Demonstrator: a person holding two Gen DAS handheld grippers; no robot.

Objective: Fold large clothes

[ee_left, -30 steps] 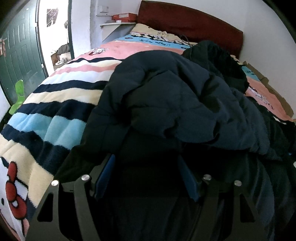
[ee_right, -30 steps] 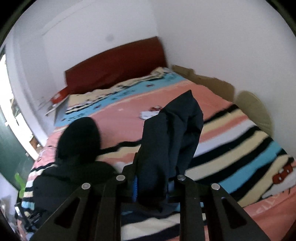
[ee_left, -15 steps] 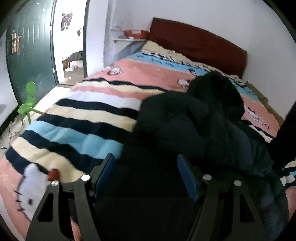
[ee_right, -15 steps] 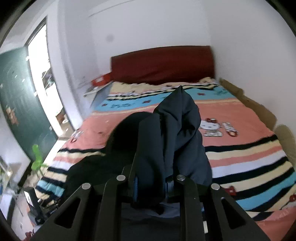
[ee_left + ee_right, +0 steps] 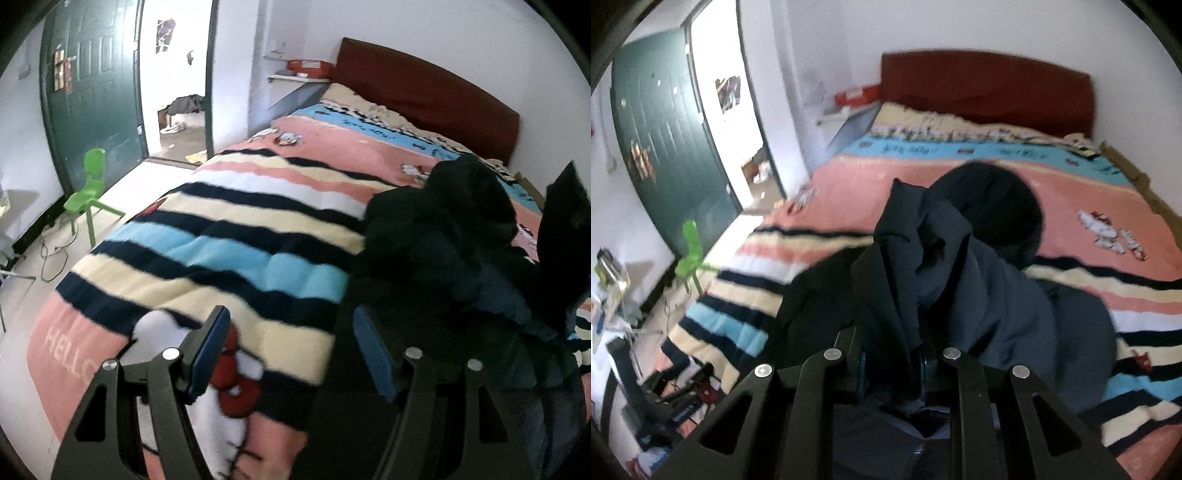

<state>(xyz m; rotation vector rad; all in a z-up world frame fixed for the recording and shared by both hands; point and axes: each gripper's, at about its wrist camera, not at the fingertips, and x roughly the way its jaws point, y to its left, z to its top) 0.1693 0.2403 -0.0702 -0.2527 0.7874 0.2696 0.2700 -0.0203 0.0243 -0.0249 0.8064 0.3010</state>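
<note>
A dark navy padded jacket lies bunched on the right half of the striped blanket. My left gripper is open above the blanket's near end, its right finger at the jacket's left edge, nothing between its blue pads. My right gripper is shut on a fold of the jacket and holds it lifted above the bed; the fabric stands up in front of the camera. The black hood lies further back on the pink stripe.
The bed has a dark red headboard against the far wall. A green child's chair stands on the floor at the left by a dark green door. A shelf with a red box is beside the headboard. Clutter lies on the floor.
My left gripper has swung left and back off the jacket, so bare blanket now shows between its fingers. My right gripper has turned left, still holding the jacket fold.
</note>
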